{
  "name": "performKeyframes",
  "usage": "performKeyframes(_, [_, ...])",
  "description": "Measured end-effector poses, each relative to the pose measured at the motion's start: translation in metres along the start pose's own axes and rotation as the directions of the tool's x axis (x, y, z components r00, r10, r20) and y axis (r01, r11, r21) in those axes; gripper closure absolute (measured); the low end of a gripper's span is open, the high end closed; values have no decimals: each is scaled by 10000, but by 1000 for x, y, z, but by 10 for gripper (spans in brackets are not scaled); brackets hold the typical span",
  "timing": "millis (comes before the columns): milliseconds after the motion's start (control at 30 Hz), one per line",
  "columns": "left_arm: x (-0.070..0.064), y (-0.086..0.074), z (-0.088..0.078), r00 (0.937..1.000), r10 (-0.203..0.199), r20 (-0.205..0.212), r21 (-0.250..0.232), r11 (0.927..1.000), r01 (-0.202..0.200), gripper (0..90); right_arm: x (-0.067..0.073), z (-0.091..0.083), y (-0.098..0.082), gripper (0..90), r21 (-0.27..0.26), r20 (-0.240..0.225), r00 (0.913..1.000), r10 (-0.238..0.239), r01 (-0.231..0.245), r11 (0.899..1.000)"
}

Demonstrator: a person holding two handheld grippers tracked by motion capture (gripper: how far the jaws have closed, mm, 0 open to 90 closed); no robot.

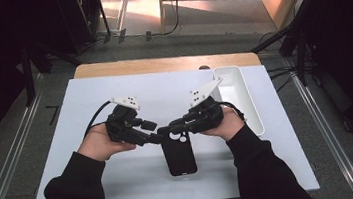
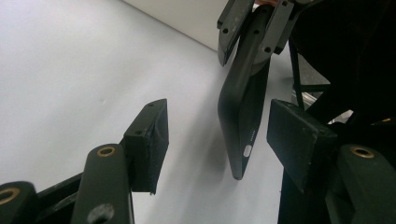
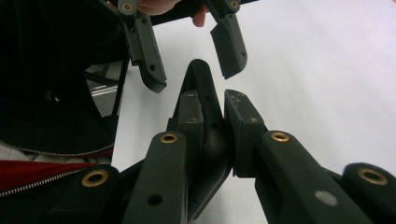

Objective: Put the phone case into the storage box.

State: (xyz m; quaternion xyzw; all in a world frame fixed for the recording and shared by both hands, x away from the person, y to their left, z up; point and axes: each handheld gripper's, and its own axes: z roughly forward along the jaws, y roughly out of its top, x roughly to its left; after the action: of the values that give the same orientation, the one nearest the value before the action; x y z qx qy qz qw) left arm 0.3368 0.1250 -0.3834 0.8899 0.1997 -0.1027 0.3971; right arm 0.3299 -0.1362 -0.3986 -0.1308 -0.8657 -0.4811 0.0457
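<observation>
A black phone case [image 1: 179, 154] sits at the middle of the white table top [image 1: 124, 186], camera cutout toward the far end. My right gripper [image 3: 215, 116] is shut on one edge of the case [image 3: 201, 77], both pads pressing it. My left gripper [image 2: 224, 140] stands open astride the other end of the case [image 2: 243, 107]; its left pad [image 2: 152, 137] is well clear, and its right pad [image 2: 299, 137] is close beside the case. In the high view the left gripper [image 1: 155, 138] and right gripper [image 1: 166, 130] meet tip to tip over the case's far end.
A long white tray [image 1: 244, 96] lies along the table's right side, just behind my right hand. A wooden strip [image 1: 160, 63] runs along the far edge. Dark sleeves come in from the bottom, and black stands and cables flank the table.
</observation>
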Motion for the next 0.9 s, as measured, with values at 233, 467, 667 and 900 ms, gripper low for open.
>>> performKeyframes(233, [0,3,5,9997,-140,201,234,9996,136,454,0,2,1,759,28,-130,9998,-122,122,9999])
performKeyframes(467, [0,3,9,9990,-34,451,556,9985,9,577,0,4,1,759,13,-274,9992,-300,301,9995])
performKeyframes(667, [-2,4,13,9981,-163,587,975,9952,105,725,1,6,2,759,68,-445,9986,-287,290,9996])
performKeyframes(900, [-2,4,13,9969,-72,786,1055,9944,-12,784,0,9,1,756,76,-615,9977,-293,298,9995])
